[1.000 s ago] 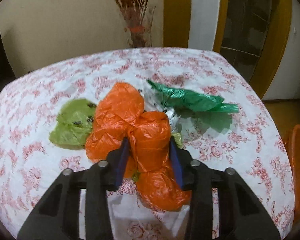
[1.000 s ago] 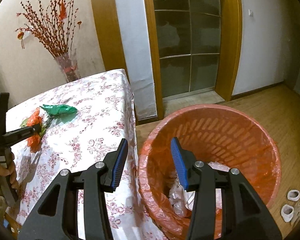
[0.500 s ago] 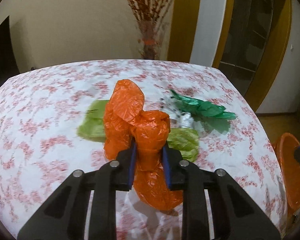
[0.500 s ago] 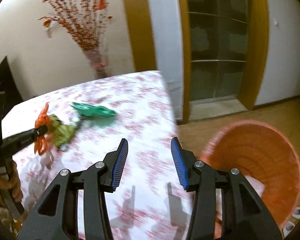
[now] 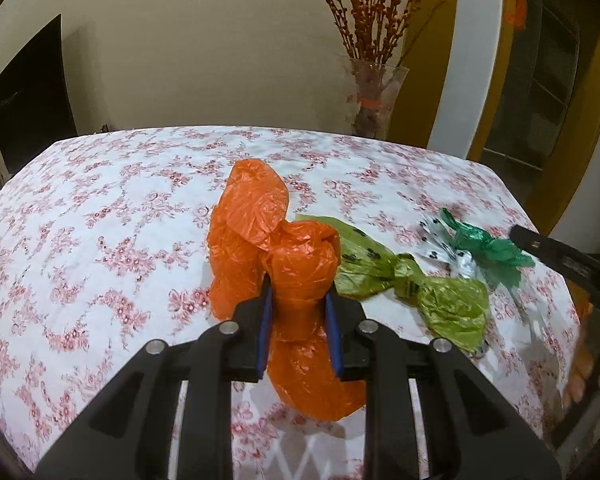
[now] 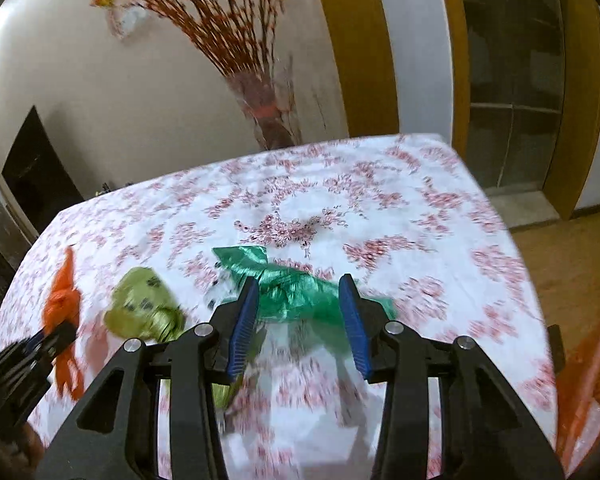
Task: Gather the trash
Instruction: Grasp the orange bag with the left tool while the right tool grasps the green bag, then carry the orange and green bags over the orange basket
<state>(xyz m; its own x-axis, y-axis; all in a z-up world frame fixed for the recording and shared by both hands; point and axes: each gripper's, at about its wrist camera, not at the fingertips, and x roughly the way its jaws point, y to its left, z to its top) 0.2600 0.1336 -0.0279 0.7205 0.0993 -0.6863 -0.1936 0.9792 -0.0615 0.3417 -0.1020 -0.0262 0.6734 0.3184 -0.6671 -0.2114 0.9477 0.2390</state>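
Orange bag (image 5: 296, 280) pinched in left claw (image 5: 298, 320), right claw (image 6: 300, 320) agape above green bag (image 6: 296, 292).

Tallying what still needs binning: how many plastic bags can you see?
3. The orange bag is clamped in the left gripper; the light green bag lies beside it; the dark green bag lies before the open right gripper.

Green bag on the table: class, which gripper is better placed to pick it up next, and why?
Right. The right gripper is open with the green bag framed between its fingers, while the left gripper is shut on the orange bag.
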